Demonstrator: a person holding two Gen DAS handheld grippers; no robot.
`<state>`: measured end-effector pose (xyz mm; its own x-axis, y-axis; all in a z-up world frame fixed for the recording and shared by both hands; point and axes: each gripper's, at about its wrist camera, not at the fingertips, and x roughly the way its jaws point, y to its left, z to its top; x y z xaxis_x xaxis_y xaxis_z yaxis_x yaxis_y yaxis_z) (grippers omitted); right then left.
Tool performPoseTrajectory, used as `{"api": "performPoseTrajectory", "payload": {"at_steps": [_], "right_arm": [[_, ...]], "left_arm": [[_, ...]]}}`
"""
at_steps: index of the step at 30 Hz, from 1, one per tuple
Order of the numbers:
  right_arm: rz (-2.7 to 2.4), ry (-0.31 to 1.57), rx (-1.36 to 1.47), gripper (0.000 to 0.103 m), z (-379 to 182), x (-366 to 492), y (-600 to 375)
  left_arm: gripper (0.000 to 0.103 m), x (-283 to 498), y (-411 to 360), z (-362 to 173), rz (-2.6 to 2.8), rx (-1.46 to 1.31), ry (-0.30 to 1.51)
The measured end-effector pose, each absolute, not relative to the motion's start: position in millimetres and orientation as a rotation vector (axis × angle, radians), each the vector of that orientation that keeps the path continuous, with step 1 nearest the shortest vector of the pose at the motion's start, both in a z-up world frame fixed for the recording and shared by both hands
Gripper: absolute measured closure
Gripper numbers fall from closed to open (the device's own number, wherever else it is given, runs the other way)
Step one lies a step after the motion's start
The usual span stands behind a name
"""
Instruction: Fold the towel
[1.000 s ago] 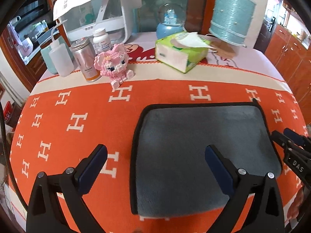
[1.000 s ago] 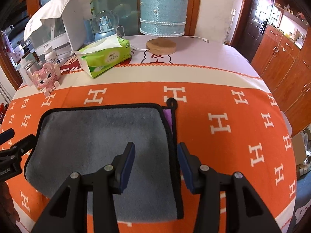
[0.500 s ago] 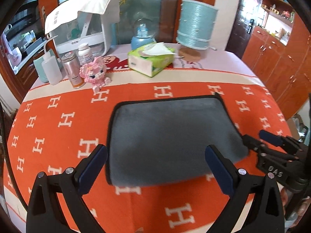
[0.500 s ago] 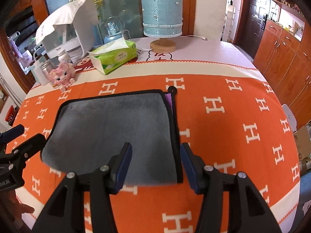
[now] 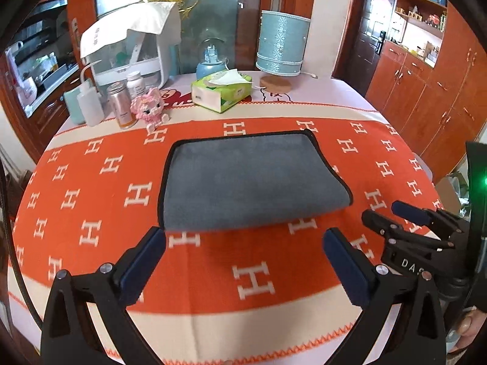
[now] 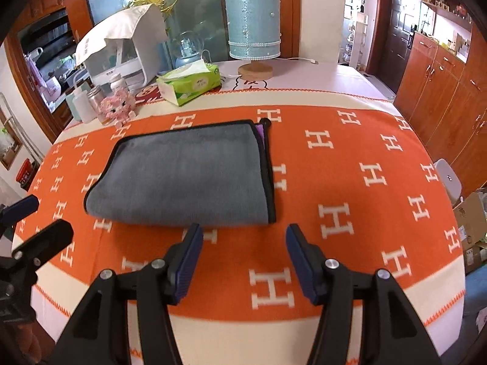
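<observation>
Two grippers, one towel, and I'm reading this as the tail of a fold. Biggest thing first: the orange blanket [image 6: 350, 182] with white H marks covers the table, cream border along its near and far edges. On it, toward the middle and a bit to the left side, lies the grey towel [image 6: 182, 176], folded flat into a neat rectangle, black piping around it, rounded fold edge facing the near edge, a sliver of purple showing at its right side with a small hanging loop at the far right corner. Clutter sits along the far edge: blue lamp [image 6: 254, 24], tissue pack [image 6: 190, 83], pink block toy [image 6: 117, 108].

My left gripper [image 5: 243, 251] hovers above the blanket near the near edge, just short of the towel, fingers spread wide, holding nothing. My right gripper [image 6: 243, 257] hangs level beside it, also released and empty, jaws apart, aimed at the towel's near right corner. Neither touches cloth.

My call: if another fold is wanted, I need to pinch the right-hand edge and carry it over to the left.
</observation>
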<state>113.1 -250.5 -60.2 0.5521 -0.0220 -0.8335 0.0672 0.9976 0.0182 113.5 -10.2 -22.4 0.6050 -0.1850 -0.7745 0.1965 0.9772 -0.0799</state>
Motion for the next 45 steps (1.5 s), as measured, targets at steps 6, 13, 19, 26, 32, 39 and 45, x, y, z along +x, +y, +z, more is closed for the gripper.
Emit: {"api": "performPoseTrajectory", "payload": {"at_steps": [6,13,19,26,32,39,45], "right_arm": [[-0.045,0.984,0.049,0.046,-49.2,79.7,-240.6],[-0.008,0.993,0.056,0.046,-38.9,42.2,-228.5],[0.022,1.001,0.074,0.046,-33.2,15.9,-225.7],[0.031,0.991,0.082,0.046,-23.8,-0.4,-225.0],[0.006,0.948,0.088,0.046,-16.7,-6.6,-226.5],[-0.017,0.910,0.078,0.046,-10.0,-11.3,-227.7],[-0.005,0.909,0.052,0.046,-10.2,-11.8,-221.2]], "left_arm": [[0.000,78.6,-5.6,-14.7,-0.188,0.024,0.867],[0.000,42.4,1.3,-5.6,-0.176,-0.006,0.864],[0.000,15.1,-2.9,3.0,-0.168,0.021,0.834],[0.000,-4.8,-13.9,13.0,-0.171,0.040,0.811],[0.000,-6.1,-14.4,17.0,-0.126,0.038,0.800],[0.000,-2.7,-9.3,13.6,-0.114,-0.007,0.826],[0.001,-1.9,-10.1,10.6,-0.101,-0.008,0.839]]}}
